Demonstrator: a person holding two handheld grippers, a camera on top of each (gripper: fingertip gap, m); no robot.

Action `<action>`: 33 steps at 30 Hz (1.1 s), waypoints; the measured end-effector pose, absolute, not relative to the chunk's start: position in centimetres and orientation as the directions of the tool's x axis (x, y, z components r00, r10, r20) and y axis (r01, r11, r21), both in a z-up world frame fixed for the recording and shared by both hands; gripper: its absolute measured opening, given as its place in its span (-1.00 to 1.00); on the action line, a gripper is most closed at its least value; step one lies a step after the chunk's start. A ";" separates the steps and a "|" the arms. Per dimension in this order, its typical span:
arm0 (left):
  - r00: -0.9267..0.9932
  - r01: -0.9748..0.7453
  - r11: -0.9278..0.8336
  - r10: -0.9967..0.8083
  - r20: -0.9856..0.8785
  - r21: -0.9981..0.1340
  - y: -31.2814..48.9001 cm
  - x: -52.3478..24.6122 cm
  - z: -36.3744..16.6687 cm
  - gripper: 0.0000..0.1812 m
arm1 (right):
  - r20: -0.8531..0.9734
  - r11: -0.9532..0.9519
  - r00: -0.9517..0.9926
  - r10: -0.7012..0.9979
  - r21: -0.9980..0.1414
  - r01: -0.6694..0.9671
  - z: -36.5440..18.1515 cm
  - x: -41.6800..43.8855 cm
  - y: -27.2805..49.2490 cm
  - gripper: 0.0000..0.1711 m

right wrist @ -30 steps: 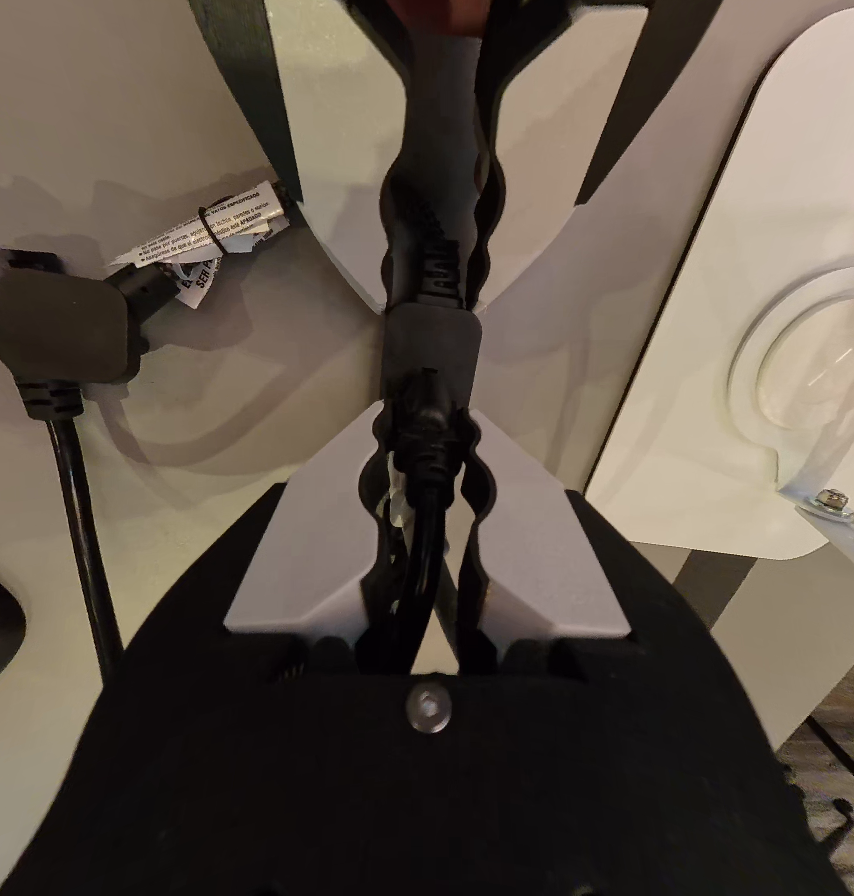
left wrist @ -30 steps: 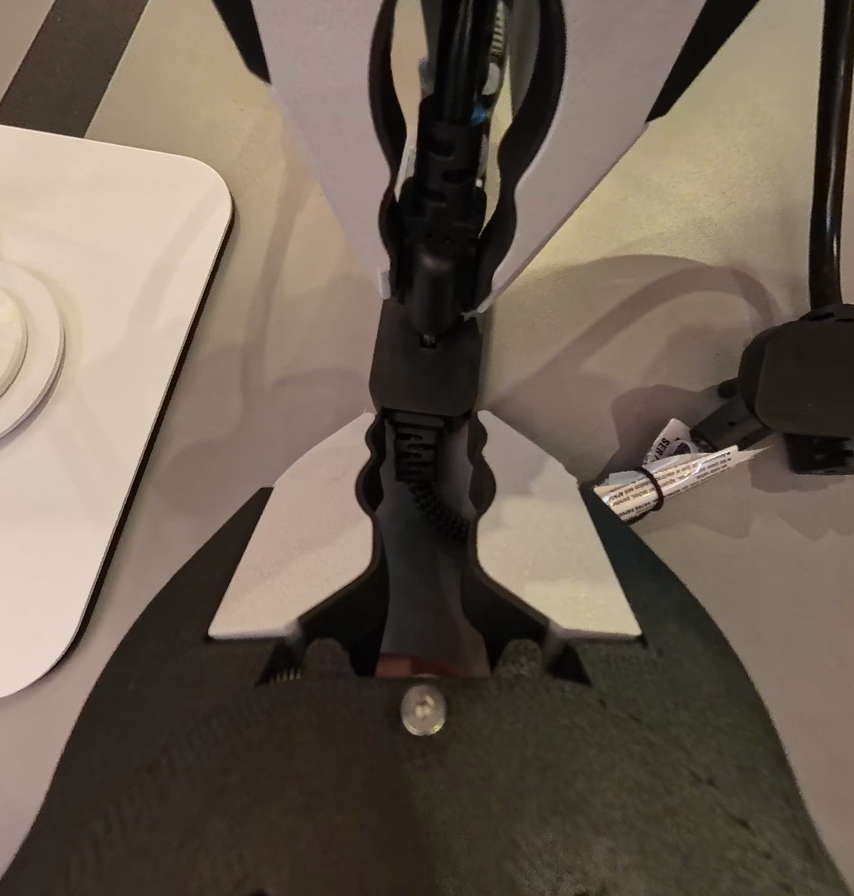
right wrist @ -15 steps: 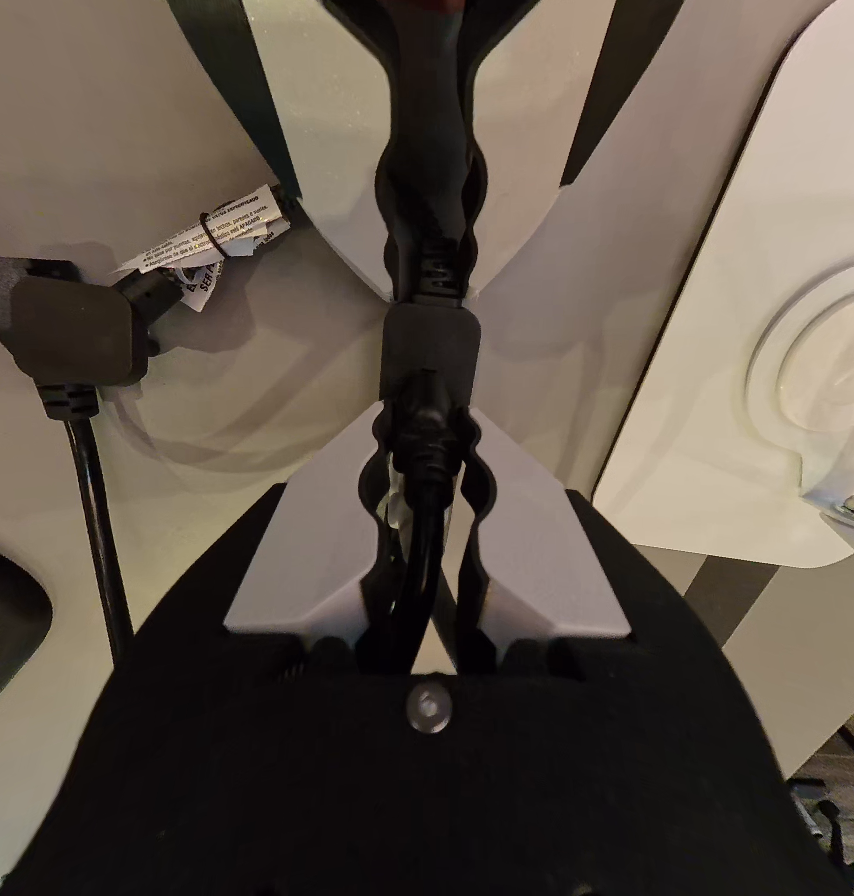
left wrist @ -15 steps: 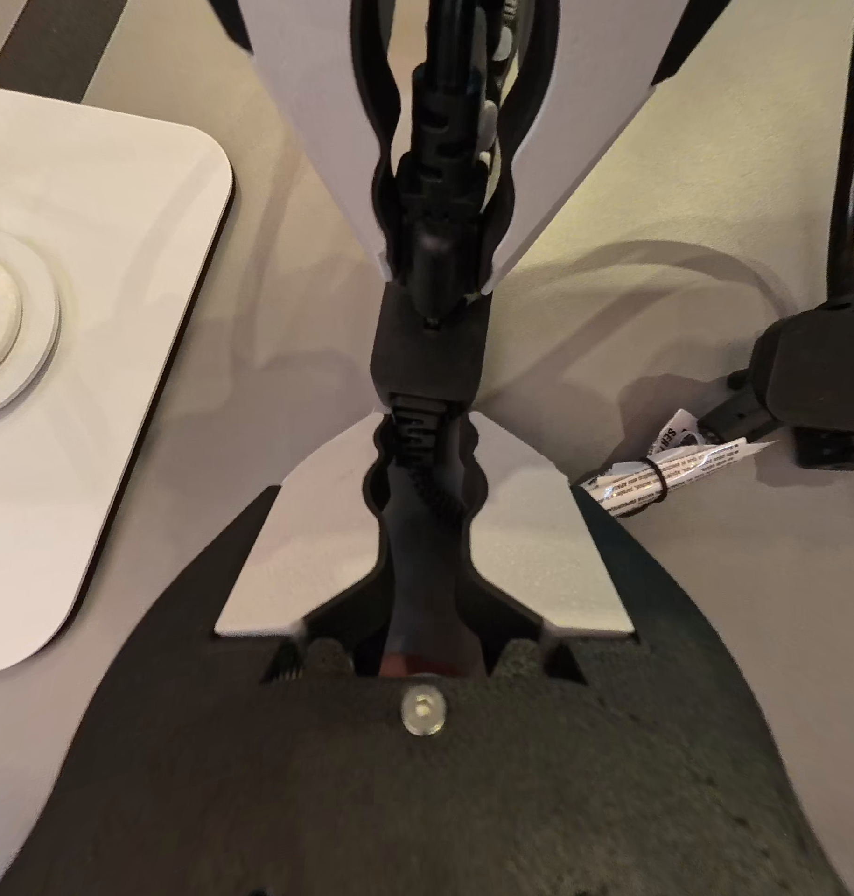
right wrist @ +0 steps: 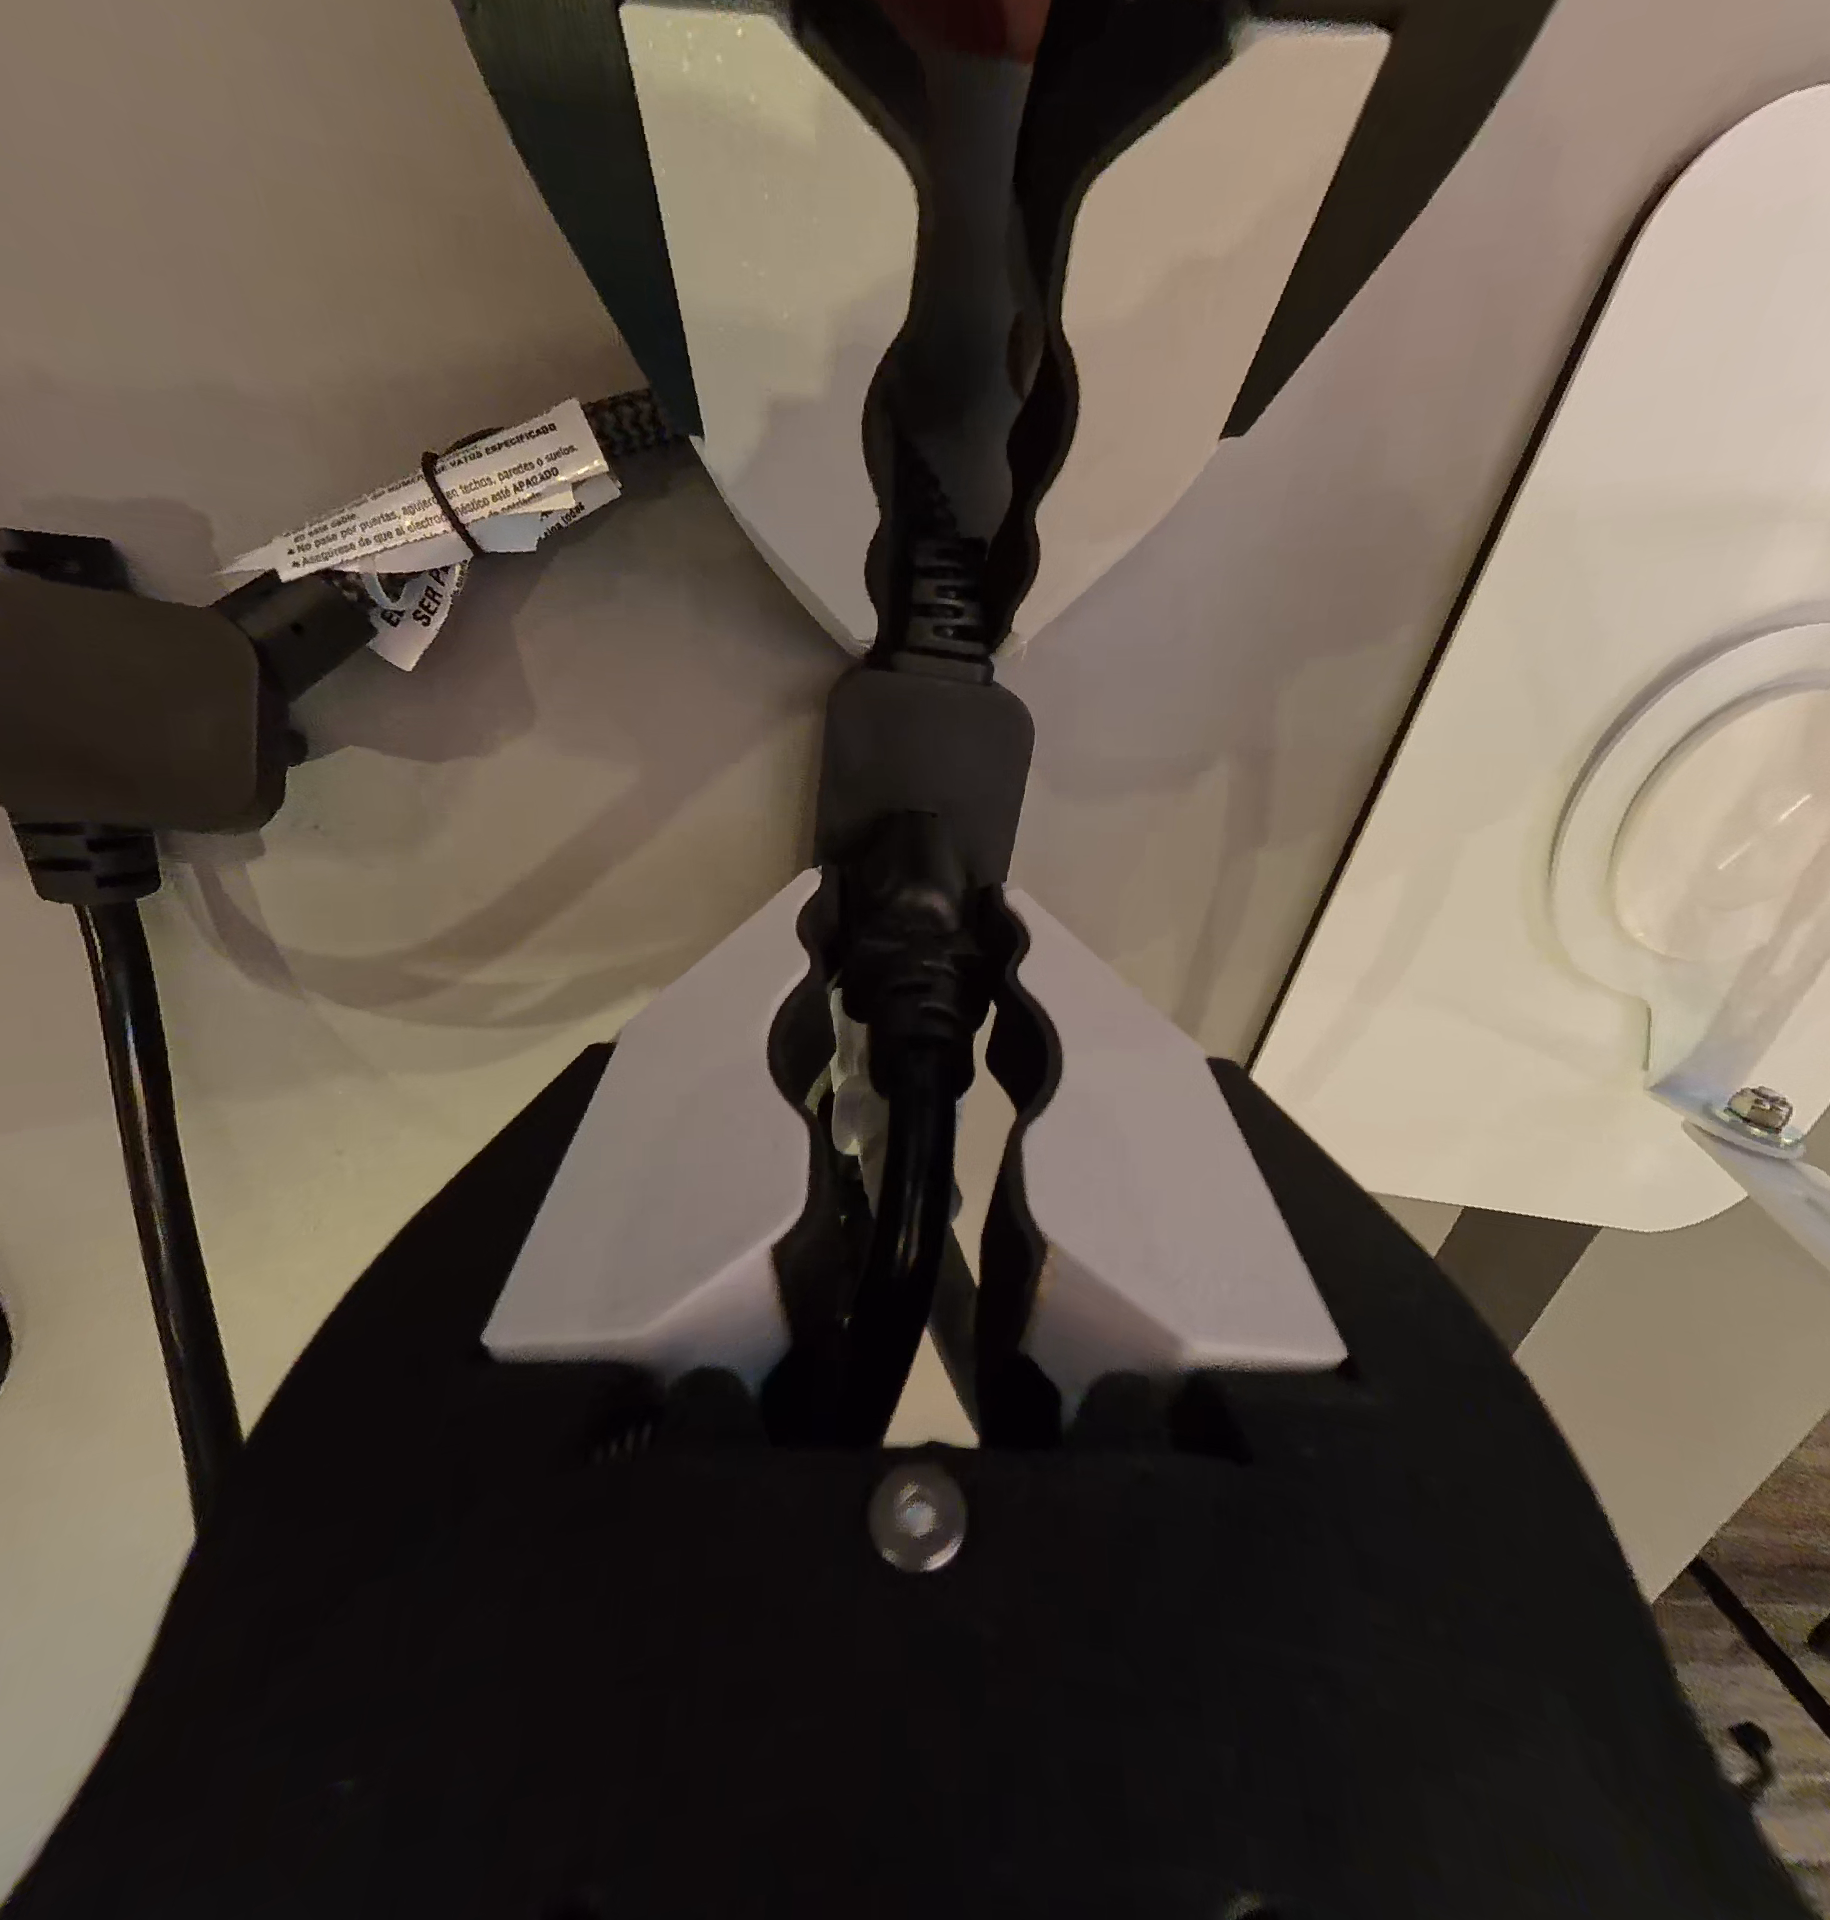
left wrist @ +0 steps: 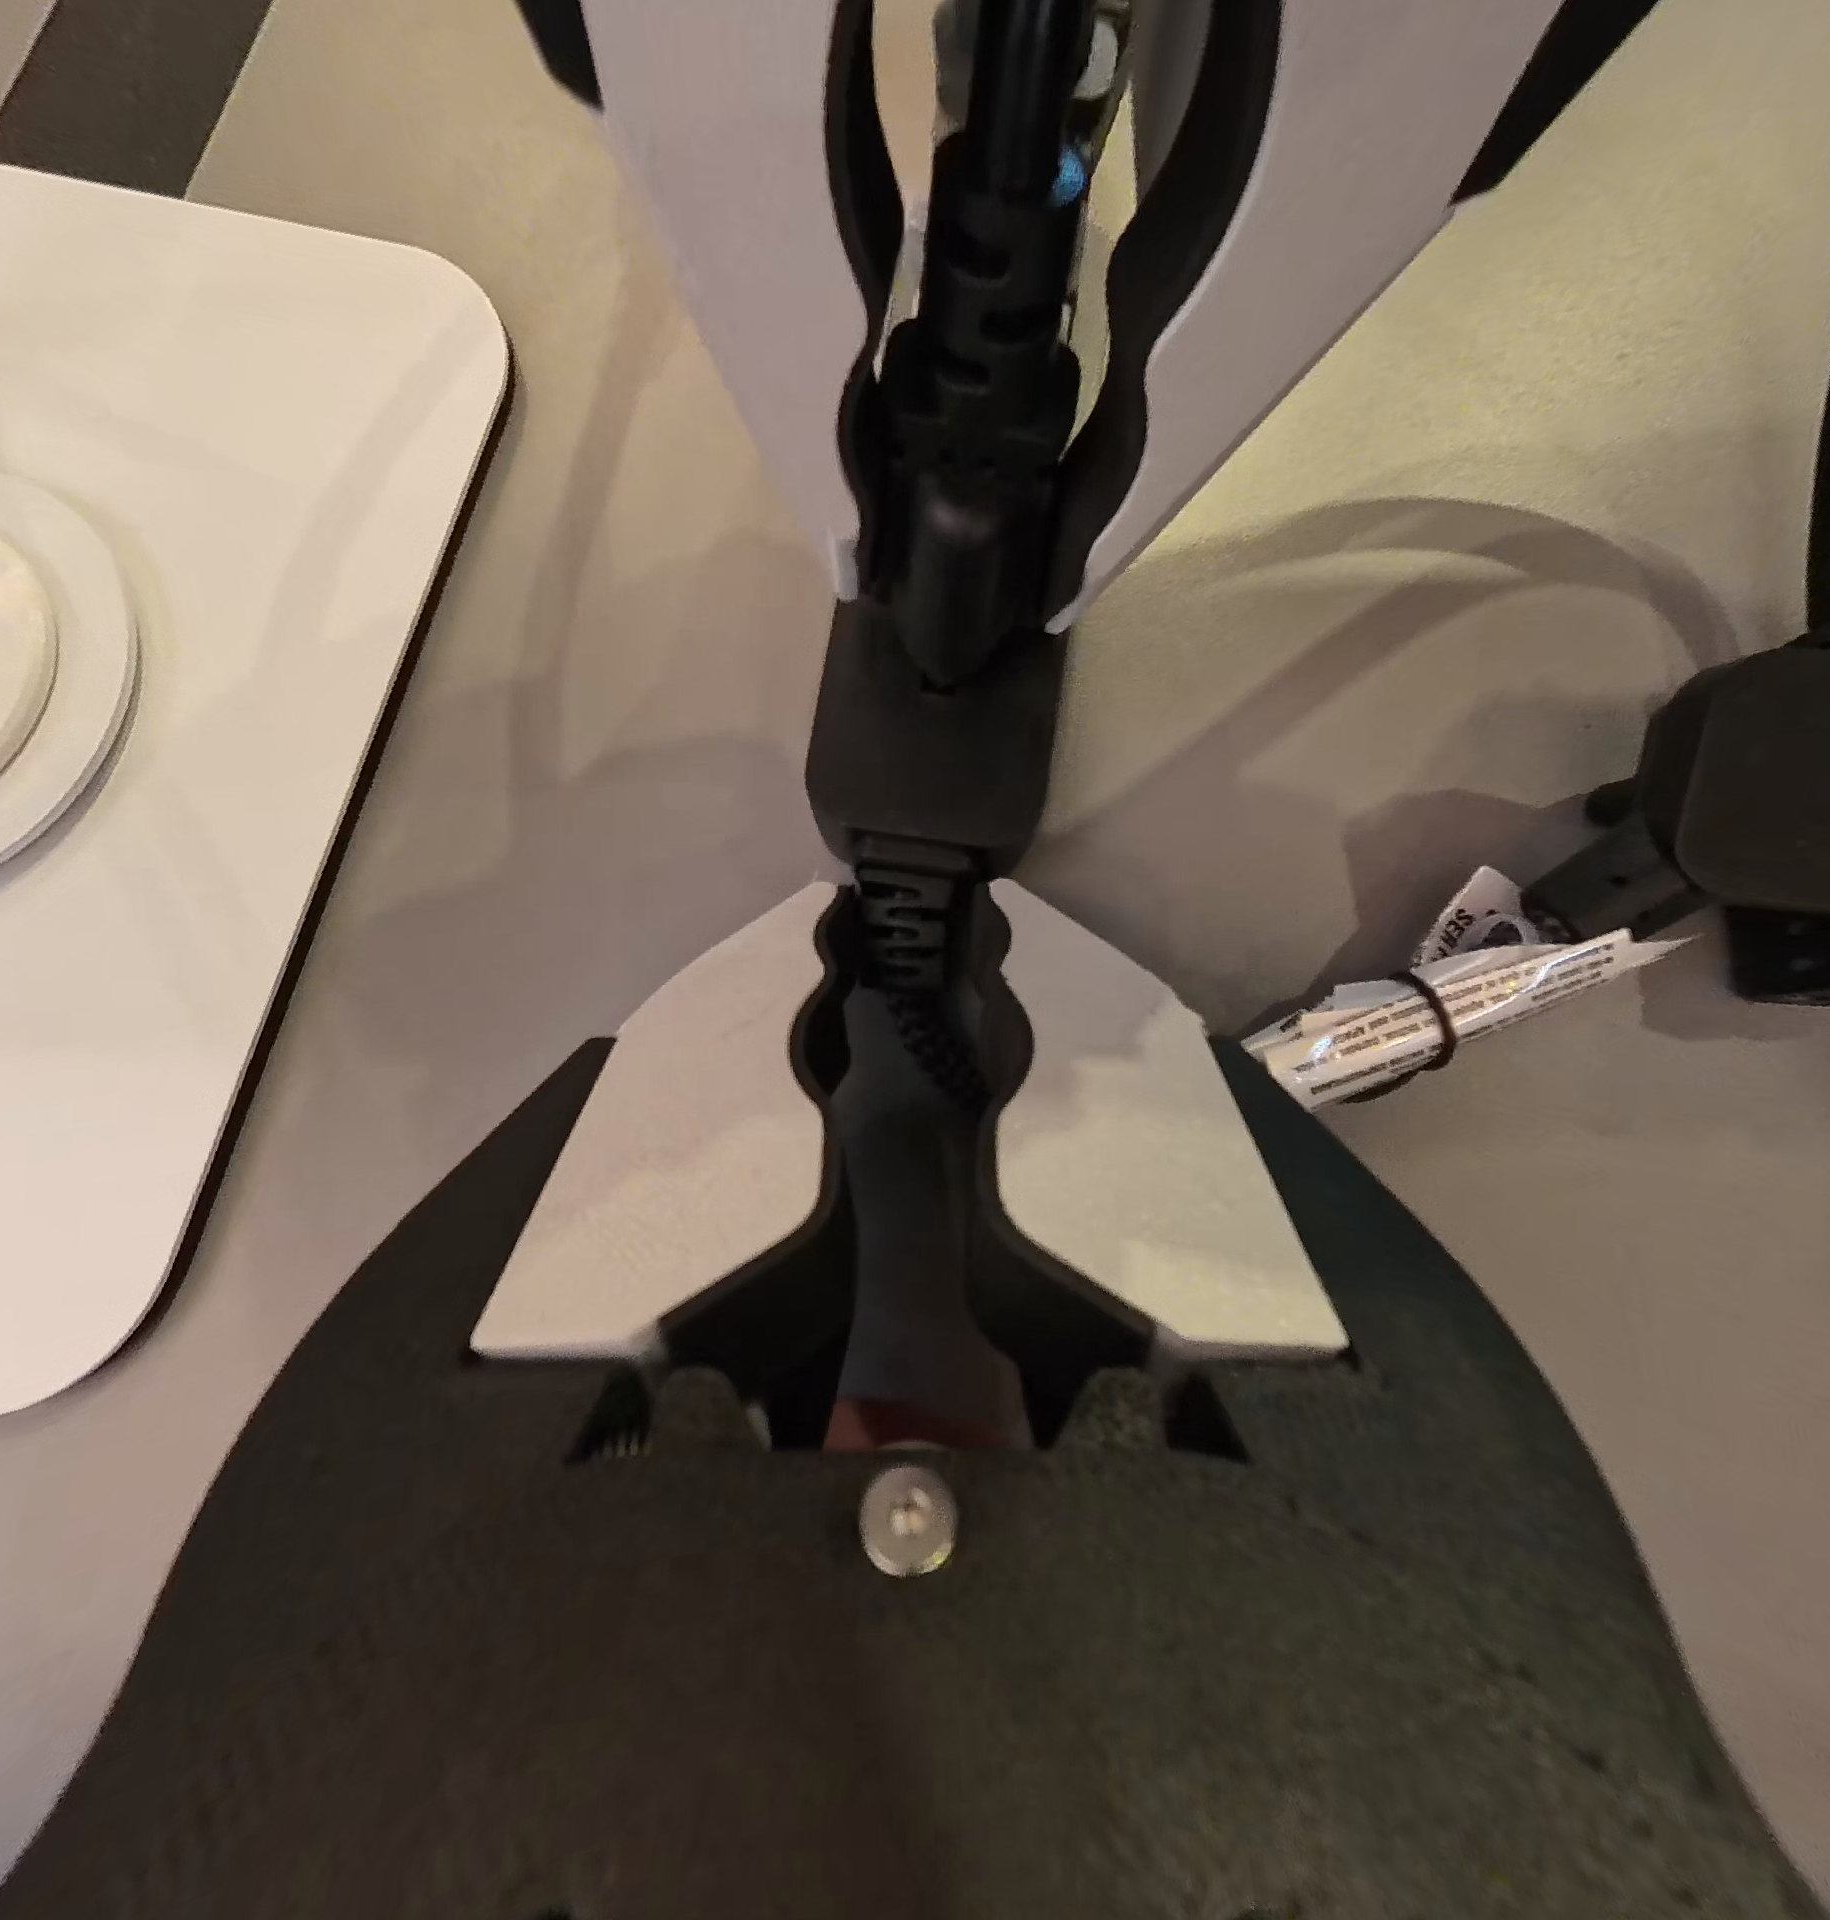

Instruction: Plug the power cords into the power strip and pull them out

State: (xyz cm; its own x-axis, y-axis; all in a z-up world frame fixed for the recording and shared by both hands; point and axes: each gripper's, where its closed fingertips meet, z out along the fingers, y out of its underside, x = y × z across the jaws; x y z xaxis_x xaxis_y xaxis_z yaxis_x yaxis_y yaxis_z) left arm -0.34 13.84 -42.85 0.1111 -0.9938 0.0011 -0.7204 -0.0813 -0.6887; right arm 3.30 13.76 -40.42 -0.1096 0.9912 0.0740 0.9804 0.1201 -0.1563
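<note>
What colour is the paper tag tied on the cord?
White with dark print, the paper tag is tied with a thin black band. The right wrist view shows it best.

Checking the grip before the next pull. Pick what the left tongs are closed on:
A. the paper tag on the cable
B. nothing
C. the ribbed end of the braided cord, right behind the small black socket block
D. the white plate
C: the left tongs pinch the braided cord just behind the socket block.
</note>
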 end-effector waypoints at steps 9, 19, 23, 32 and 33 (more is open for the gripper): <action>0.112 -0.711 -0.094 -0.994 0.020 -0.697 13.8 -0.7 -42.7 -0.83 | 0.071 0.118 -0.108 0.992 -0.153 0.981 -40.5 3.5 13.7 -0.72; 0.119 -0.712 -0.104 -0.993 0.026 -0.694 13.8 -0.7 -42.7 -0.82 | -0.037 0.074 -0.080 0.996 -0.140 0.987 -40.6 3.5 13.7 -0.73; 0.119 -0.714 -0.104 -0.993 0.026 -0.692 13.8 -0.7 -42.8 -0.82 | -0.006 0.073 -0.074 0.997 -0.144 0.987 -40.6 3.5 13.7 -0.73; 0.120 -0.712 -0.122 -0.991 0.052 -0.691 13.8 -0.7 -42.8 -0.82 | -0.025 0.079 -0.083 0.996 -0.148 0.986 -40.6 3.3 13.6 -0.76; 0.119 -0.713 -0.124 -0.991 0.055 -0.690 13.8 -0.7 -42.8 -0.82 | -0.030 0.075 -0.080 0.996 -0.148 0.986 -40.6 3.3 13.7 -0.74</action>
